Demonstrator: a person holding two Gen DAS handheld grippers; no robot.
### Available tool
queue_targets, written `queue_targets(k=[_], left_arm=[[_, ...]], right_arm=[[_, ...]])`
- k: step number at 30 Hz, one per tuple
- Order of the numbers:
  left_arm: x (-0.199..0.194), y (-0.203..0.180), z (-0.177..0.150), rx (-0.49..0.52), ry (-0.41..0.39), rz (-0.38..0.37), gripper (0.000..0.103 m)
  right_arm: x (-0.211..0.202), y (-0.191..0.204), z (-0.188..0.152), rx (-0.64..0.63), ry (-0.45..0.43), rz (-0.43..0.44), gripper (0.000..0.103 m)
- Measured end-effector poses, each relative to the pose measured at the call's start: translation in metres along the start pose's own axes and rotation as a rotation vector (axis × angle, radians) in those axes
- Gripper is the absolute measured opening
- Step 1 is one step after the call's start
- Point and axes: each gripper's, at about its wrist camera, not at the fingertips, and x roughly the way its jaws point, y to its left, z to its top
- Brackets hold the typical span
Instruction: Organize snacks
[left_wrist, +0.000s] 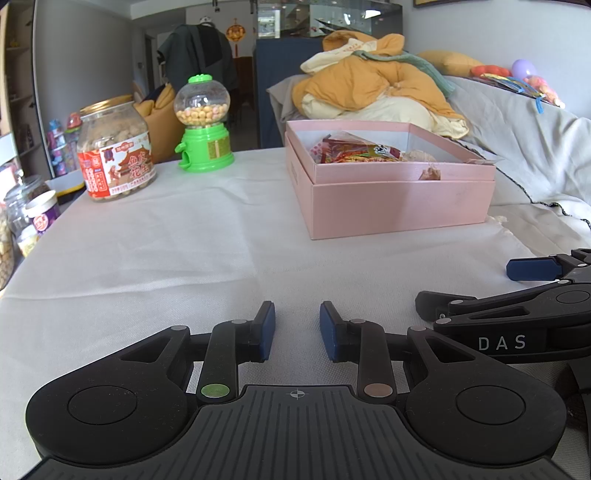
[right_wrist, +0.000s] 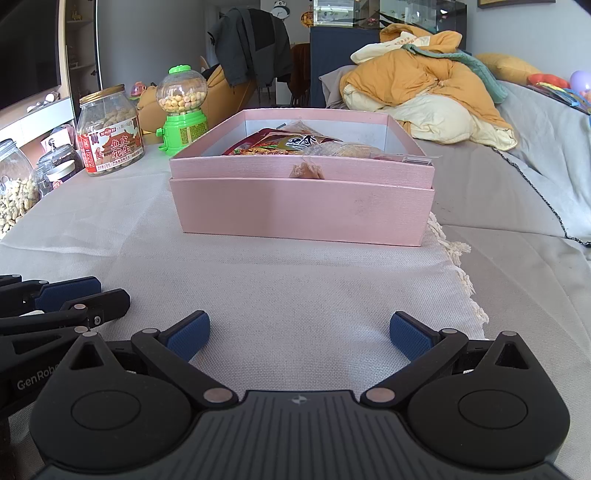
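White-clothed table (left_wrist: 147, 258): pink box (left_wrist: 399, 203) at far centre, snack packets (left_wrist: 354, 151) inside. Peanut jar (left_wrist: 114, 147), green candy dispenser (left_wrist: 203, 125) far left. Left gripper (left_wrist: 297, 328) narrowly parted, empty; right gripper (right_wrist: 299, 332) wide, empty. Advisable: approach jar level, grip body squarely.

snack packets (right_wrist: 295, 142) in box (right_wrist: 301, 210) | jar (right_wrist: 110, 136), dispenser (right_wrist: 181, 110) left

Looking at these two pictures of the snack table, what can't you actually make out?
- Pink box floor: both views, hidden by its front wall and the snack packets.
- Glass jars at the table's left: left view, cut by the edge.
- Peanut jar small print: too small to read.
- Right tool: left view, partly out of frame.
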Motion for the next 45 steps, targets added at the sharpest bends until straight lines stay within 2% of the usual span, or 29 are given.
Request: queue_targets(k=[45], left_arm=[[-0.0002,-0.0011,0.0002,0.019,-0.001,0.012,0.031]], right_arm=[[0.0003,0.001,-0.0001,-0.002,0.0,-0.001,0.103]])
